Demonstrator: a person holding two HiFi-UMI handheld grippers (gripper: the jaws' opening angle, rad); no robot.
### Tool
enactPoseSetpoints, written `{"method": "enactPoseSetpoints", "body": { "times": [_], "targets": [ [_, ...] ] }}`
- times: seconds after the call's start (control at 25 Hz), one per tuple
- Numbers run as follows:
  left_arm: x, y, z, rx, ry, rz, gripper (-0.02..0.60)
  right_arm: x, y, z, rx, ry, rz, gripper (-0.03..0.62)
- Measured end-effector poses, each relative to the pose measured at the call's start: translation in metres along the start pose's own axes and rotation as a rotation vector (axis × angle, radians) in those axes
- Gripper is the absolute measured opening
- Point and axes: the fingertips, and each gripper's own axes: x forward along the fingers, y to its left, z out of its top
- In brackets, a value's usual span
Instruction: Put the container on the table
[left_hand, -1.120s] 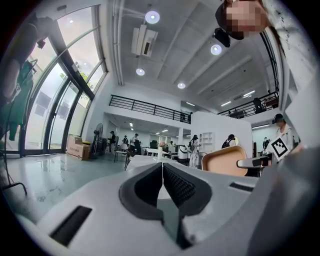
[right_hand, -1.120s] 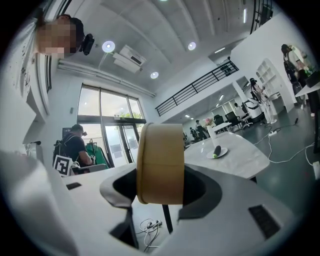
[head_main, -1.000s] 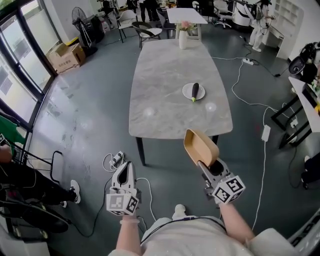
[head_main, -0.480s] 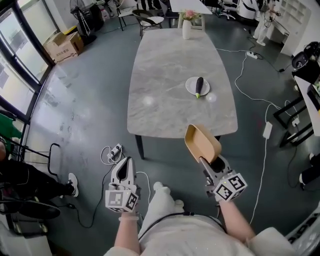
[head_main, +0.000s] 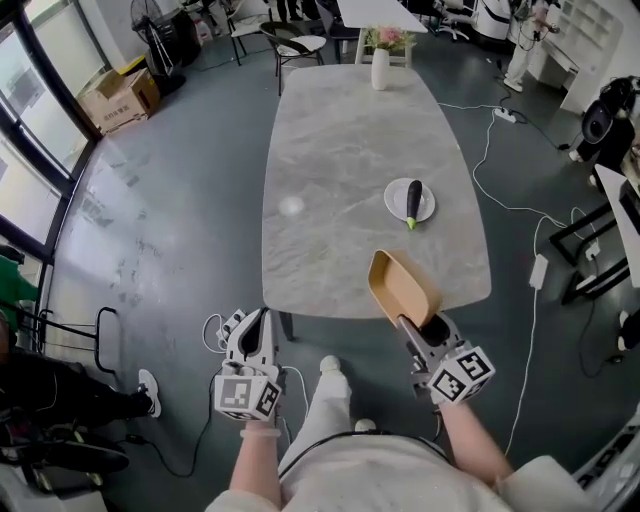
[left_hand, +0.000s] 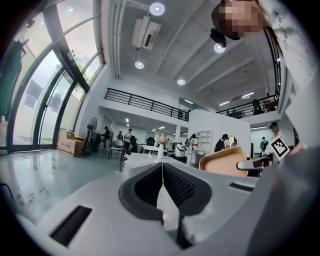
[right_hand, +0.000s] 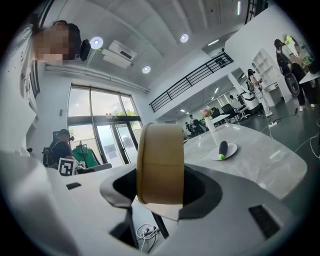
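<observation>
My right gripper (head_main: 418, 326) stays clamped on the container (head_main: 402, 288), held just ahead of it and now reaching the near edge of the table (head_main: 340, 200) — my left gripper (head_main: 258, 325) shut, empty — so set-down looks close.

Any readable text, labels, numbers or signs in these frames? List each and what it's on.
Nothing legible in any view.
cardboard box: faint dark print on its side, too small to read.
left marker cube on the left tool: black-and-white square patterns only, no letters.
right marker cube on the right tool: the same, patterns only.
container: plain tan, no print visible.
</observation>
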Motion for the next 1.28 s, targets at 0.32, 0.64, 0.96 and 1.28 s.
{"method": "enactPoseSetpoints", "body": {
  "times": [0.32, 0.64, 0.96, 1.28],
  "targets": [
    [0.058, 0.029, -0.002, -0.013, 0.038, -0.077, 0.006, 0.051, -0.012, 0.002, 0.038, 0.016, -0.059, 0.221],
    [0.102, 0.046, -0.008, -0.006, 0.067, -0.145, 0.006, 0.091, -0.032, 0.001, 0.092, 0.015, -0.125, 0.221],
    [0.122, 0.059, -0.016, -0.007, 0.081, -0.189, 0.006, 0.116, -0.036, 0.000, 0.151, 0.018, -0.164, 0.222],
    [0.140, 0.059, -0.023, -0.022, 0.101, -0.190, 0.006, 0.133, -0.054, 0.002, 0.226, 0.015, -0.182, 0.222]
  ]
}}
